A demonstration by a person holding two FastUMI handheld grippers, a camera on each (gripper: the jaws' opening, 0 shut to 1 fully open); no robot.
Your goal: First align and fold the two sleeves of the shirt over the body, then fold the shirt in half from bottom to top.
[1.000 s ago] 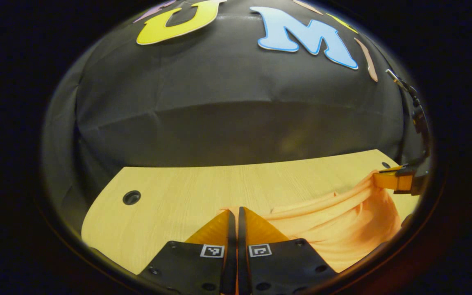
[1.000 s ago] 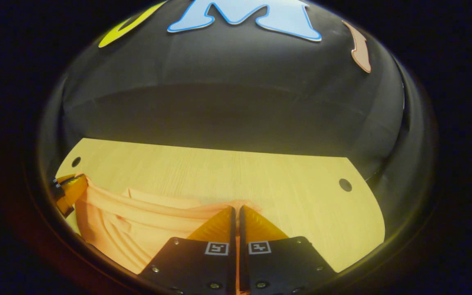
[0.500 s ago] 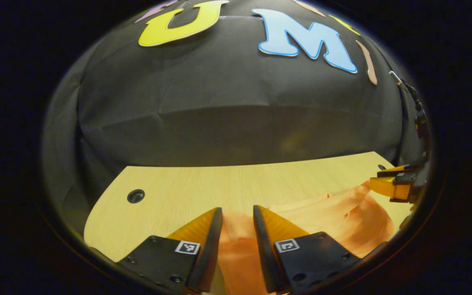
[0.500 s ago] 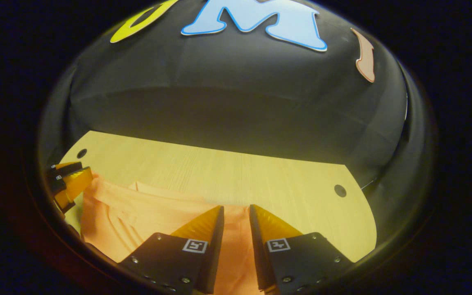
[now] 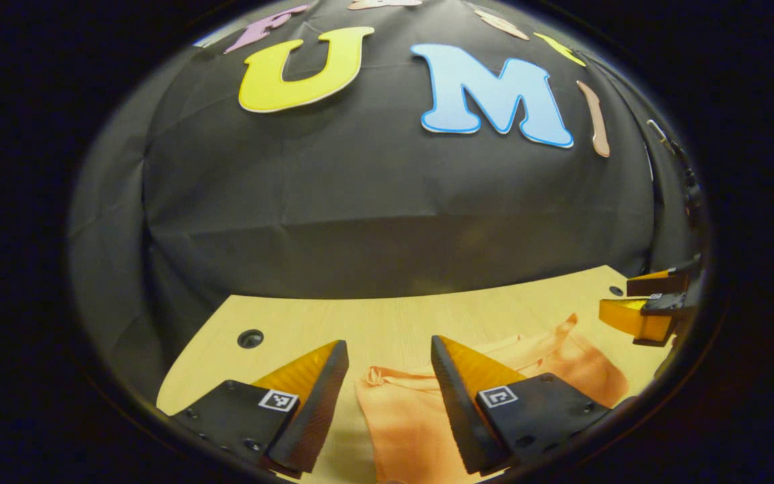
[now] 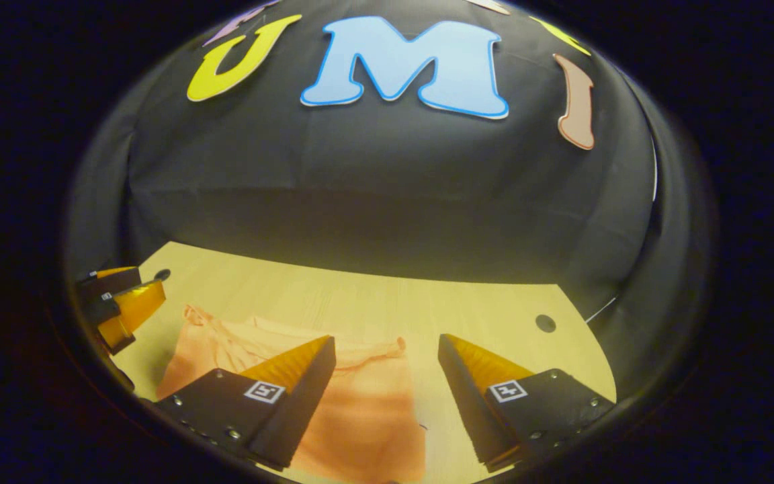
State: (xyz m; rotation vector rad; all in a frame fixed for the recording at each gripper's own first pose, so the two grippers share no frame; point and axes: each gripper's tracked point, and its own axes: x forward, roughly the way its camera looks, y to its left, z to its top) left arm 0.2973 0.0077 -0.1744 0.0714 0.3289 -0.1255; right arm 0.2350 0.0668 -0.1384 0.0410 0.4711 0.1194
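Much of the shirt (image 5: 414, 420) is cut off: in the left gripper view its near part runs under the bottom edge, and its right side is partly covered by the left claw's (image 5: 387, 356) own right-hand finger. In the right gripper view the left-hand finger of the right claw (image 6: 387, 349) covers part of the shirt (image 6: 367, 410), and the cloth again runs out at the bottom edge. Where the sleeves lie cannot be made out — the folds are too soft and blurred.

The left claw stands wide open with nothing between its fingers; the shirt lies on the surface (image 5: 387, 319) below and just beyond the gap, its far edge level with the fingertips, and spreads off to the right toward the other claw (image 5: 635, 306). That one, seen at the right rim, is partly cut off and also parted. The right claw is likewise wide open and empty; the shirt lies below the gap and to its left, reaching toward the other claw (image 6: 128, 302) at the left rim, whose fingers are apart.

The shirt is pale orange, lying flat and low on the light wood surface (image 6: 387, 302), with a bunched, wrinkled far edge and small ruffled corners at each end. Whether either claw touches the cloth cannot be told.
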